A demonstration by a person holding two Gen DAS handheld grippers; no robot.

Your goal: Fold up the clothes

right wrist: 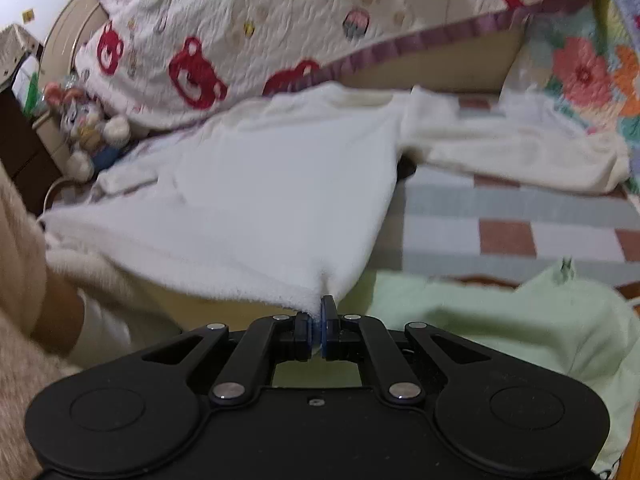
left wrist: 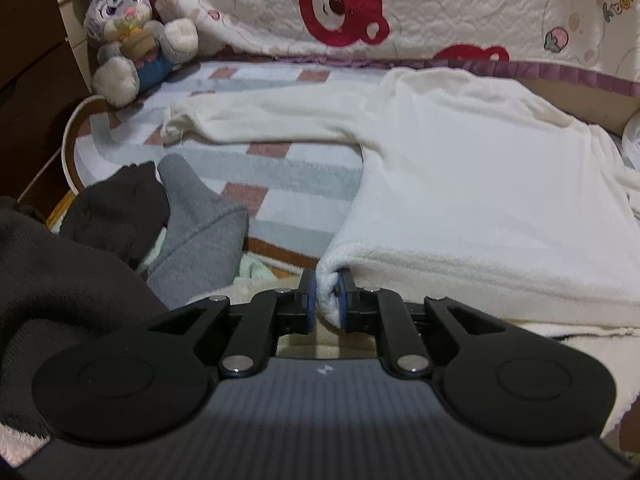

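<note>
On a bed covered with a checked blanket [left wrist: 288, 184] in pale blue, white and brick red, a cream long-sleeved top [left wrist: 480, 184] lies spread out, body flat and both sleeves stretched sideways. Its near hem hangs over the bed's front edge, and each hem corner is held by a gripper.

At the top's left hem corner, the left gripper [left wrist: 329, 300] has its jaws pinching a bunched wad of cream fleece between blue pads. At the right hem corner, the right gripper [right wrist: 319, 326] has its jaws pressed nearly together on a thin fold of the same cloth. Between the two holds the hem looks lightly stretched, though blur makes the tension hard to judge.

This fabric reads as thick, plush and soft: light to lift, quite limp, and likely to sag in the middle and trail its sleeves when raised. Its fleecy pile should resist slipping. Corners of the hem, as held now, or the shoulders, seem the best places to take hold, keeping the cloth taut between them.

Nearby lie a grey garment [left wrist: 200, 232] and a dark garment [left wrist: 112, 212] to the left, and a pale green garment [right wrist: 500, 320] to the right. Behind sit a stuffed rabbit [left wrist: 132, 36] and a bear-print quilt [left wrist: 400, 8].
</note>
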